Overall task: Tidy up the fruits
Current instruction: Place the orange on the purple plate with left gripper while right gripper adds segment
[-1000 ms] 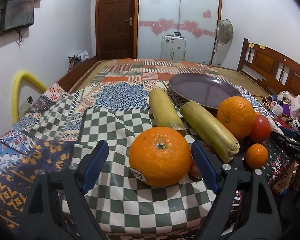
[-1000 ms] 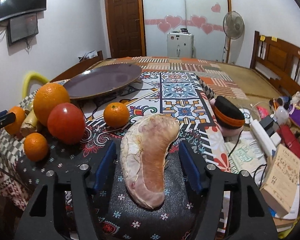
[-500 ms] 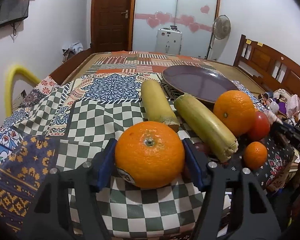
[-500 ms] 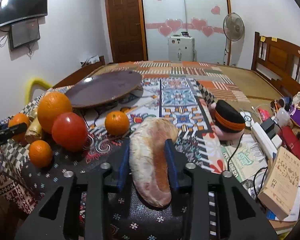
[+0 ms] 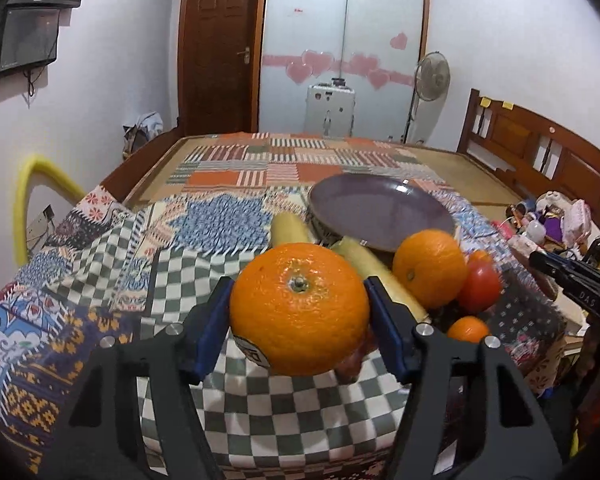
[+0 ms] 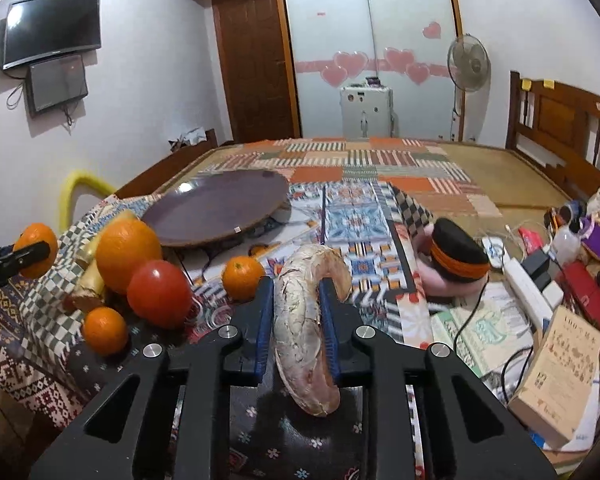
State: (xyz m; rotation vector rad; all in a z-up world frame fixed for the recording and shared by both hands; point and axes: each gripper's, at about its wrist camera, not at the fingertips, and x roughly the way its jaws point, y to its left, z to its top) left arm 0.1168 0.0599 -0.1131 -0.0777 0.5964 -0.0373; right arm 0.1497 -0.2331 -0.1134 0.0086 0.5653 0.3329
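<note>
My left gripper (image 5: 299,312) is shut on a large orange (image 5: 299,307) with a sticker and holds it above the checked cloth. My right gripper (image 6: 297,312) is shut on a curved pale pink-brown fruit slice (image 6: 304,328), lifted off the dark cloth. A purple plate (image 5: 380,210) sits behind the fruit; it also shows in the right wrist view (image 6: 220,206). On the cloth lie a second large orange (image 6: 128,254), a red tomato (image 6: 159,294), small oranges (image 6: 243,278) (image 6: 104,330), and two yellowish stalks (image 5: 290,230).
The bed is covered with patchwork cloths (image 5: 244,176). A wooden headboard (image 6: 564,128) stands at the right. Clutter lies at the right: a black and orange hat (image 6: 458,256), a box (image 6: 560,372), a power strip (image 6: 528,290). A yellow tube (image 5: 24,200) is at the left.
Both grippers closed on their fruit and lifted: the left took the large orange off the cloth, the right took the curved slice and turned it on edge.
</note>
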